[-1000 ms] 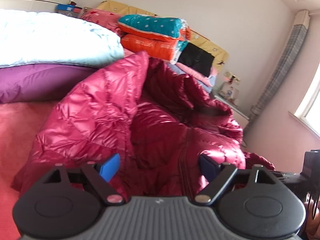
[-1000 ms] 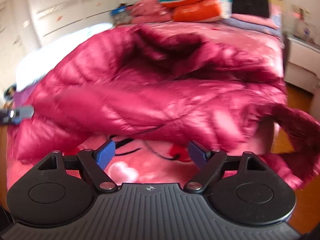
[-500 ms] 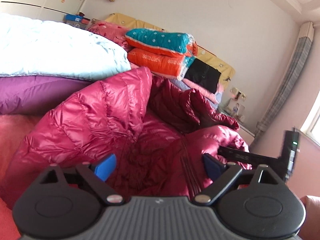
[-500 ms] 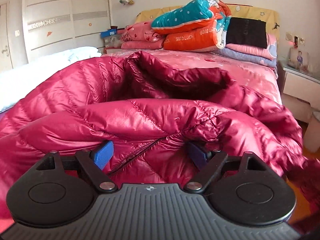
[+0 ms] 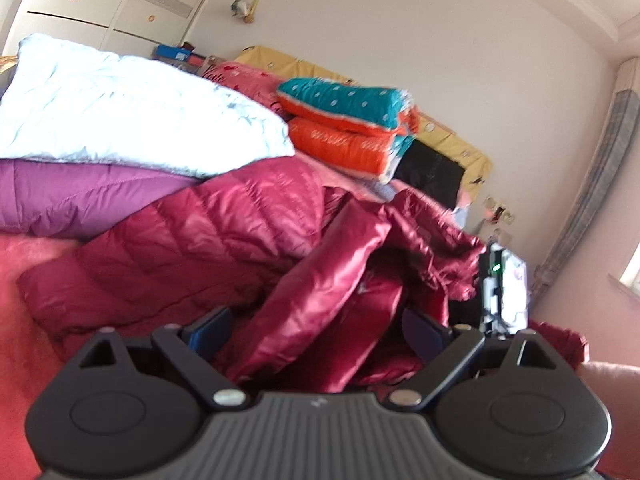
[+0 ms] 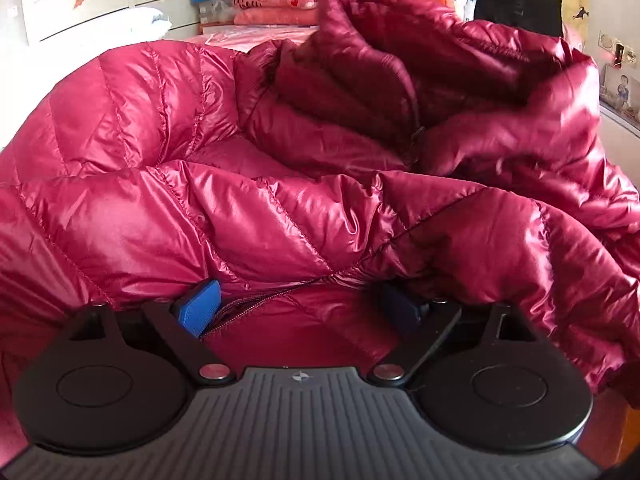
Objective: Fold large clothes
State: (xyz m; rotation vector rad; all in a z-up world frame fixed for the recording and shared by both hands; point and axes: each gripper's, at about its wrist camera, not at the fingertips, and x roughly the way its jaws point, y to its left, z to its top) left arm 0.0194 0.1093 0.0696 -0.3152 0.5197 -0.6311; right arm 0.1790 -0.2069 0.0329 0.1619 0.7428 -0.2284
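Both of our grippers are spread wide right now, nothing pinched yet. On the right gripper [image 6: 298, 306] the jaws sit apart with the zipper edge of the red down jacket [image 6: 280, 208] lying loose between them, pads not pressing on it. The left gripper [image 5: 316, 330] has just been opening its jaws a bit more, and a shiny fold of the same jacket pokes up between them, unclamped. The jacket is heaped across the bed [image 5: 24, 280], bunched up toward 1 o'clock in the right view. We'd say go for the hem at the zipper line, bite only one layer, and pull it flat before folding, since this slippery puffy stuff slides. Further back at 11 o'clock in the left view sits the white duvet [image 5: 120, 112], and the orange-and-teal quilts [image 5: 348, 120] at 12.
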